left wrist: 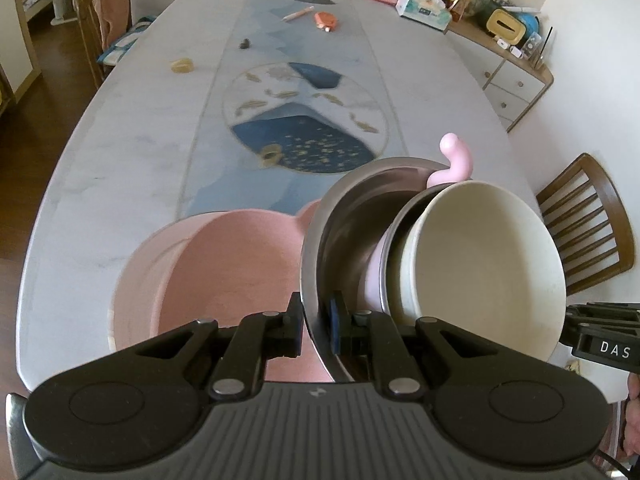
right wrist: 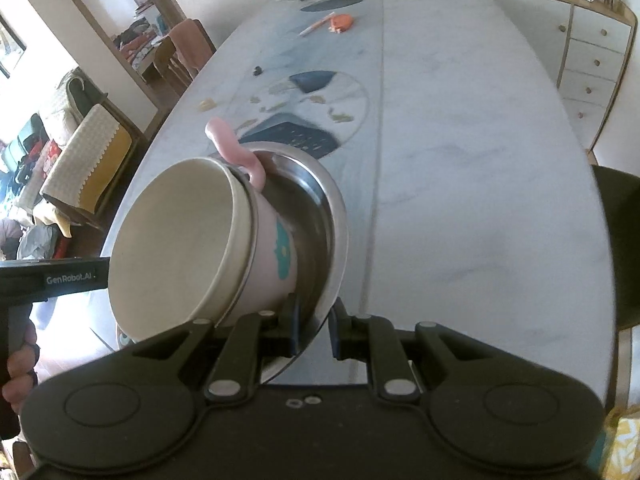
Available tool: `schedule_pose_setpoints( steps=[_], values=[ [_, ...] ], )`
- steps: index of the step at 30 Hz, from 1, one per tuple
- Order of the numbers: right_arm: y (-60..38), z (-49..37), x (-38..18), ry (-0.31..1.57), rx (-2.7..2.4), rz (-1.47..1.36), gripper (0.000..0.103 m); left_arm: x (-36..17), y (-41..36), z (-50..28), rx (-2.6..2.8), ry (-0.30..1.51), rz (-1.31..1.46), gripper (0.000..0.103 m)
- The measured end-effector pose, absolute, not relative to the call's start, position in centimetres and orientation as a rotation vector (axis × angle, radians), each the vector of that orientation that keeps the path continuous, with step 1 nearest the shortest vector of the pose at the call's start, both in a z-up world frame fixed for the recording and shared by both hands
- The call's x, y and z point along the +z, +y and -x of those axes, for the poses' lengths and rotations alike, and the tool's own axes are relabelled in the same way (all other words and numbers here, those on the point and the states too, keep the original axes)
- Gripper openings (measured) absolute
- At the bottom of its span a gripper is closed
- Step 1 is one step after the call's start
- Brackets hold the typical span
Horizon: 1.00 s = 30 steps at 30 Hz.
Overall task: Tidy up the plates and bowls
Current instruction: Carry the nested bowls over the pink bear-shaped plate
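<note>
A steel bowl (left wrist: 344, 216) is tilted on its side above the table, with a pink bowl with a curled pink handle (left wrist: 454, 160) and a cream bowl (left wrist: 480, 264) nested inside it. My left gripper (left wrist: 316, 320) is shut on the steel bowl's rim. My right gripper (right wrist: 314, 326) is shut on the opposite part of the same steel bowl's rim (right wrist: 336, 232). The pink handled bowl (right wrist: 272, 256) and cream bowl (right wrist: 172, 248) show there too. A pink basin (left wrist: 224, 264) sits on the table below and left of the stack.
The long marble table (left wrist: 132, 152) has a blue runner, an orange item (left wrist: 326, 20), a pen and small bits at the far end. A tissue box (left wrist: 424, 6) and sideboard (left wrist: 516, 76) stand far right. Wooden chairs (left wrist: 584, 224) flank the table.
</note>
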State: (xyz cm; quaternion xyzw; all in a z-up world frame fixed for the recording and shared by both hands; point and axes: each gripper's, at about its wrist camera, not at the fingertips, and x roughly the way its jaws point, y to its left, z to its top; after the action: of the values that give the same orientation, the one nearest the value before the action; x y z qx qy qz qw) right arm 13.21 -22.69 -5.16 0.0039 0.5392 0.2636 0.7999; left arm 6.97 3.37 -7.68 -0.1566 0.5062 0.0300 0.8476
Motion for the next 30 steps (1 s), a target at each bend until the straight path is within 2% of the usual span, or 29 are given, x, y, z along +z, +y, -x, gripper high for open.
schedule_pose_setpoints(
  steps=[15, 30],
  values=[
    [-15.3, -10.6, -7.5, 1.18, 0.497, -0.054, 0.015, -9.2, 11.1, -6.1, 0.0, 1.096, 0.265, 0.012],
    [-11.9, -9.6, -8.8, 1.2, 0.531, -0.034, 0.016, -10.1, 14.3, -4.8, 0.001, 1.108, 0.248, 0.012]
  ],
)
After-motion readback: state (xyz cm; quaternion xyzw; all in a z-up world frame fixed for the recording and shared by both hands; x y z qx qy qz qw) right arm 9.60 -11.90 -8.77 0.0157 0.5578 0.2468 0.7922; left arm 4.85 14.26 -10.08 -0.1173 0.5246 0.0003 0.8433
